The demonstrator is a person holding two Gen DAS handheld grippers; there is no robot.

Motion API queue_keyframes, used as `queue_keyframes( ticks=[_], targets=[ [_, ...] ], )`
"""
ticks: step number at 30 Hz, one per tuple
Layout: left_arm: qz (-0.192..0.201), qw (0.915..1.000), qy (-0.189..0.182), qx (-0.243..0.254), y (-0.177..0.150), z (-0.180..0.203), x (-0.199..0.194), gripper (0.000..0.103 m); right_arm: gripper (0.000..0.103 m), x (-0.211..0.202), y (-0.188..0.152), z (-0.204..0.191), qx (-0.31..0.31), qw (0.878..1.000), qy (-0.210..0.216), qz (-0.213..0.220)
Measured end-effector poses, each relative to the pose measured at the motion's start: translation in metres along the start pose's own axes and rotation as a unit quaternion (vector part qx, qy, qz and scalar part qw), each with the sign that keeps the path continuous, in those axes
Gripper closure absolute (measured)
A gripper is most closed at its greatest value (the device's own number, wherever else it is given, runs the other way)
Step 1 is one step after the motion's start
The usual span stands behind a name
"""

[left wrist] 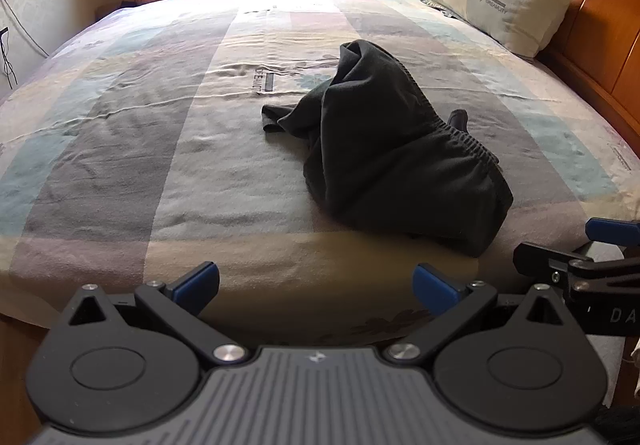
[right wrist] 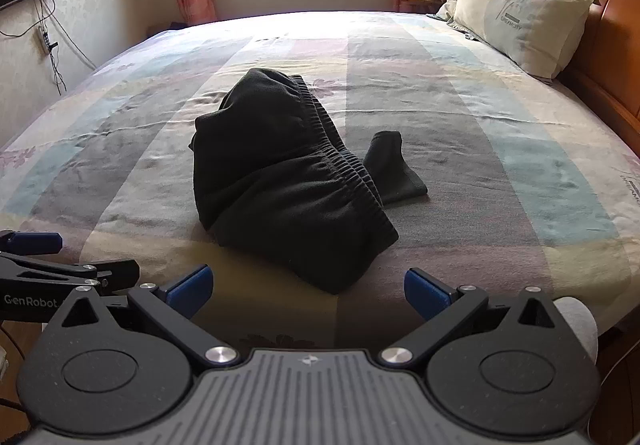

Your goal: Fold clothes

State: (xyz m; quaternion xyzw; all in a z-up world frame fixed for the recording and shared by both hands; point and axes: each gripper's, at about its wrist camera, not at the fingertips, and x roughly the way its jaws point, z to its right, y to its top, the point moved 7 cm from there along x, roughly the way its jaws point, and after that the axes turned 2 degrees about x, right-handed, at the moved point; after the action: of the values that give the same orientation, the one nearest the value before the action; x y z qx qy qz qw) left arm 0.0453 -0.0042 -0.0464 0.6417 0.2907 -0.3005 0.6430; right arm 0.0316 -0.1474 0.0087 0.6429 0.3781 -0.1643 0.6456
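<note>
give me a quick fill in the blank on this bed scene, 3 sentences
1. The dark garment lies in a ____ heap on the bed.
2. Both the left gripper and the right gripper are ____, holding nothing.
3. The pillow leans against the wooden ____.

Missing words: crumpled; open; headboard

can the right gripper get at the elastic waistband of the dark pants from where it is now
Probably yes: the right gripper is open and empty, and only bare bedsheet lies between it and the waistband, which faces up on the dark pants.
</note>
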Motion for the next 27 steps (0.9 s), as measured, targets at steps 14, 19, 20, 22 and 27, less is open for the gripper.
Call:
queue_keyframes(
  ticks=[14, 19, 20, 22, 27],
  targets=[
    [-0.002, 1.0, -0.001, 0.0, 0.001, 0.002, 0.002, 0.001, 0.0, 0.006, -0.002, 0.001, 0.002, 1.0, -0.001, -0.008],
    [-0.003, 1.0, -0.002, -0.002, 0.001, 0.001, 0.004, 0.001, 0.0, 0.009, -0.004, 0.001, 0.001, 1.0, 0.001, -0.013],
    [-0.003, 1.0, -0.002, -0.002, 0.001, 0.001, 0.004, 0.001, 0.0, 0.009, -0.004, 0.001, 0.001, 1.0, 0.001, -0.014],
    [-0.005, 1.0, -0.001, -0.003, 0.0, 0.001, 0.005, 0.001, 0.0, 0.011, -0.004, 0.001, 0.001, 1.0, 0.001, -0.016],
    [-0.009, 0.9999, 0.003, -0.009, 0.001, -0.001, 0.01, 0.001, 0.0, 0.016, -0.004, 0.002, 0.003, 1.0, 0.002, -0.022]
  ],
)
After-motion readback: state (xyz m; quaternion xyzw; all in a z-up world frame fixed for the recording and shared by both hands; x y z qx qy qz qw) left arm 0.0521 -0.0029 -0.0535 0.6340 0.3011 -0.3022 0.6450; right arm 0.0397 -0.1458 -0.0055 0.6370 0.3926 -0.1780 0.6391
